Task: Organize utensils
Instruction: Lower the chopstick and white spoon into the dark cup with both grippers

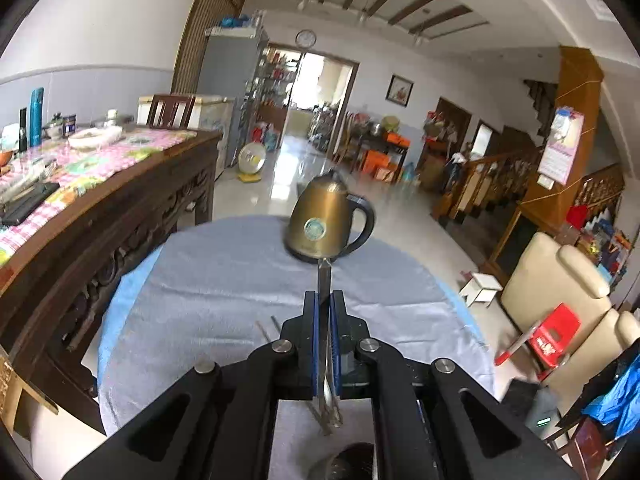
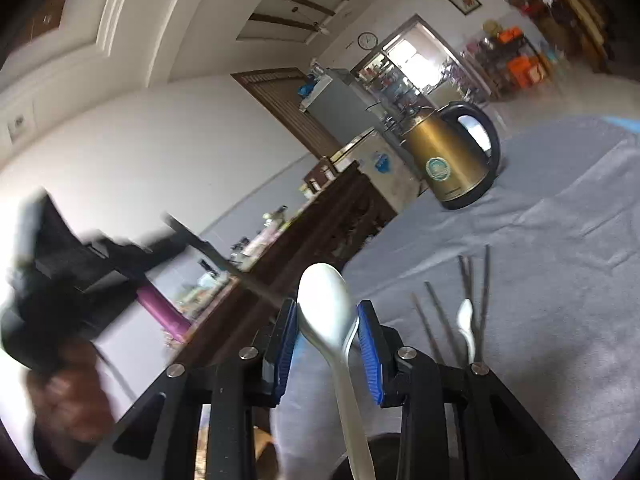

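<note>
My left gripper [image 1: 324,300] is shut on thin dark metal chopsticks [image 1: 324,276], which stick out forward toward the kettle and hang below the pads. In the right wrist view those chopsticks [image 2: 224,264] cross at the left, blurred, beside a hand [image 2: 68,400]. My right gripper [image 2: 327,308] is shut on a white spoon [image 2: 324,300], bowl forward between the blue pads [image 2: 368,340], handle running back under the gripper. Both grippers are raised above the round table's grey-blue cloth [image 1: 224,280]. On the cloth lie several loose chopsticks [image 2: 468,280] and a small white spoon [image 2: 466,318].
A brass kettle [image 1: 328,220] with a black handle stands at the table's far side. Two chopsticks [image 1: 266,330] lie on the cloth left of my left gripper. A carved dark sideboard [image 1: 120,220] runs along the left. A dark round object [image 1: 352,460] shows at the bottom edge.
</note>
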